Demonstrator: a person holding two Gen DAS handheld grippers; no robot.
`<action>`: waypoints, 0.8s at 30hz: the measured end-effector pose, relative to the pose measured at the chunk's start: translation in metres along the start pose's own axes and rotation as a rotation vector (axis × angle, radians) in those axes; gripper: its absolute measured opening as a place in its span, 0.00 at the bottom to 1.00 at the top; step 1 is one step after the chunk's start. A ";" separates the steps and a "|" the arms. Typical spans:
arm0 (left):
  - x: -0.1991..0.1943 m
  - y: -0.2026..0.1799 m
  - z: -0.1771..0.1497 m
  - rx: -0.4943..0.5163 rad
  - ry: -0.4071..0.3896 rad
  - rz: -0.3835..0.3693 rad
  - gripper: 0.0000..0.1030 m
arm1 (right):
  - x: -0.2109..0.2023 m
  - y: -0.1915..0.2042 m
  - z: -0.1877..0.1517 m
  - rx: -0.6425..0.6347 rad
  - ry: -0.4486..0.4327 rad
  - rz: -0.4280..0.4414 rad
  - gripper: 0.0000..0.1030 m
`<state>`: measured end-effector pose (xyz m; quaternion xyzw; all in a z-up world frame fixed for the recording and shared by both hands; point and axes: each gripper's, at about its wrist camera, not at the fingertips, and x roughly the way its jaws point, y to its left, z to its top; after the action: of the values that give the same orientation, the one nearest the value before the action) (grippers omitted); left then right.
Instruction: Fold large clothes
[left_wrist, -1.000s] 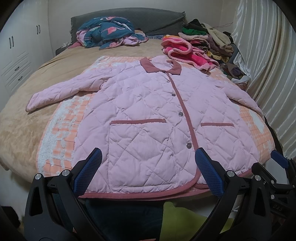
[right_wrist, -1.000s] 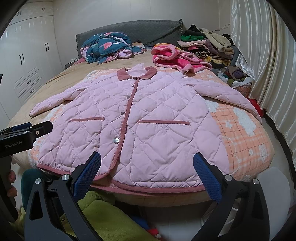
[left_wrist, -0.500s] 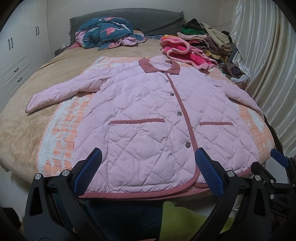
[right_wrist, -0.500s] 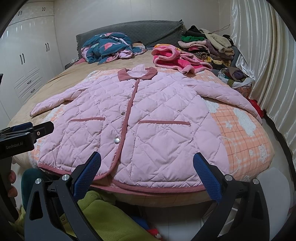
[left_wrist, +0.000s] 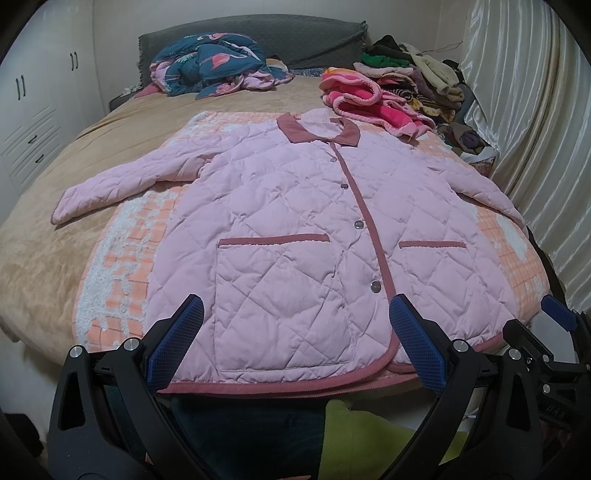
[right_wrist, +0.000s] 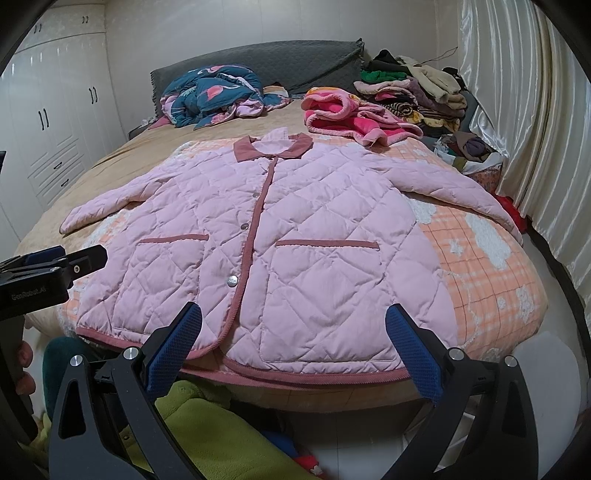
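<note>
One pink jacket (left_wrist: 295, 229) lies flat; your two grippers, left gripper (left_wrist: 295, 343) and right gripper (right_wrist: 291, 343), hold their jaws wide apart; floor clothes are half hidden.

Black gripper (left_wrist: 295, 343) frames, silver screws, blue cross-hatched pads (right_wrist: 173, 347) lining the jaws

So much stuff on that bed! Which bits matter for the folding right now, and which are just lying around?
For the job:
pink quilted jacket, spread flat
left gripper, open
right gripper, open

Lying about:
teal floral quilt
pink fleece bundle
clothes pile
checked blanket underneath
</note>
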<state>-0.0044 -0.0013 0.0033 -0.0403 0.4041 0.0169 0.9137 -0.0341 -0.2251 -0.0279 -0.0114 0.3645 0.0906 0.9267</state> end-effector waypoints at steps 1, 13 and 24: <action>0.001 0.000 0.000 0.002 -0.001 0.000 0.91 | 0.001 -0.001 0.000 0.000 0.001 0.001 0.96; 0.010 -0.010 -0.001 0.013 0.025 0.020 0.91 | 0.010 -0.009 0.009 -0.004 0.004 -0.014 0.96; 0.044 -0.005 0.045 0.011 0.039 0.045 0.91 | 0.038 -0.026 0.045 -0.028 -0.001 -0.009 0.96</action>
<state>0.0581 -0.0024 0.0012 -0.0264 0.4226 0.0346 0.9053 0.0284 -0.2410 -0.0218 -0.0258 0.3627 0.0914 0.9270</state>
